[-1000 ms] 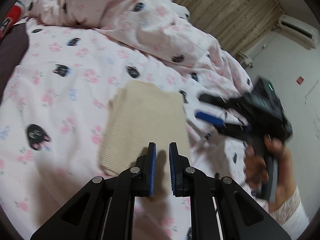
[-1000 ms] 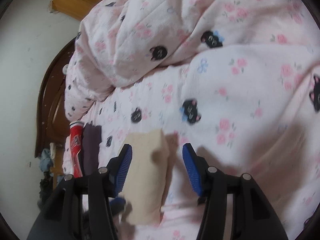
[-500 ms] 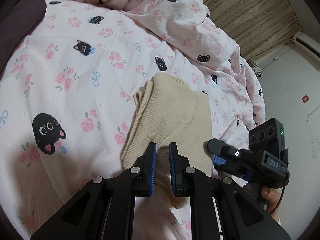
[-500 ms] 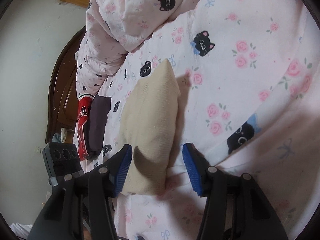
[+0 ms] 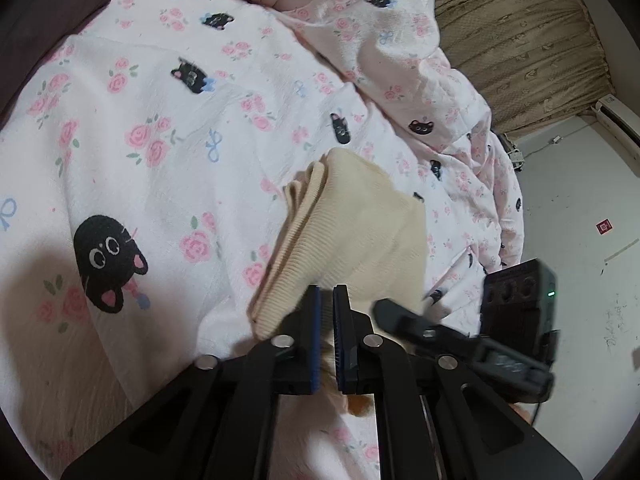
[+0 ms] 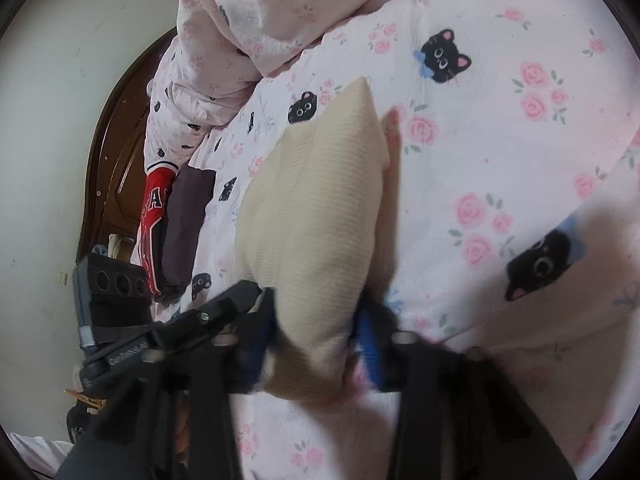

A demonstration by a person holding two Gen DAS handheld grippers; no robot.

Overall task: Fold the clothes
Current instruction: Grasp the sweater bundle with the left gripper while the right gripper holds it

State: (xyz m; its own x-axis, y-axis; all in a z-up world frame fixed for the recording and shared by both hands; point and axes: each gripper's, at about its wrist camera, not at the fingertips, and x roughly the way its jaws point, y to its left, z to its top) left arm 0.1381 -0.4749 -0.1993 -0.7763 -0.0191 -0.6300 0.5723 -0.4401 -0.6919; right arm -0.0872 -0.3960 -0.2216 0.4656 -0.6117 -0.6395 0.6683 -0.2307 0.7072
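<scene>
On the bed [image 5: 120,128], the folded top [image 5: 352,232] lies long-ways straight ahead of you, its near end pinched in your left gripper [image 5: 327,320] while your right gripper [image 6: 316,332] is closing around it.

**Colours and patterns**

Folded garment [image 5: 352,240]: plain beige, fine ribbed. Bedsheet [image 5: 140,152]: pale pink, with pink roses, blue bows, black cat faces. At 9 o'clock in right view: red garment [image 6: 154,208] with white lettering, beside dark purple cloth [image 6: 188,216]. Curtain [image 5: 520,40]: tan.
</scene>
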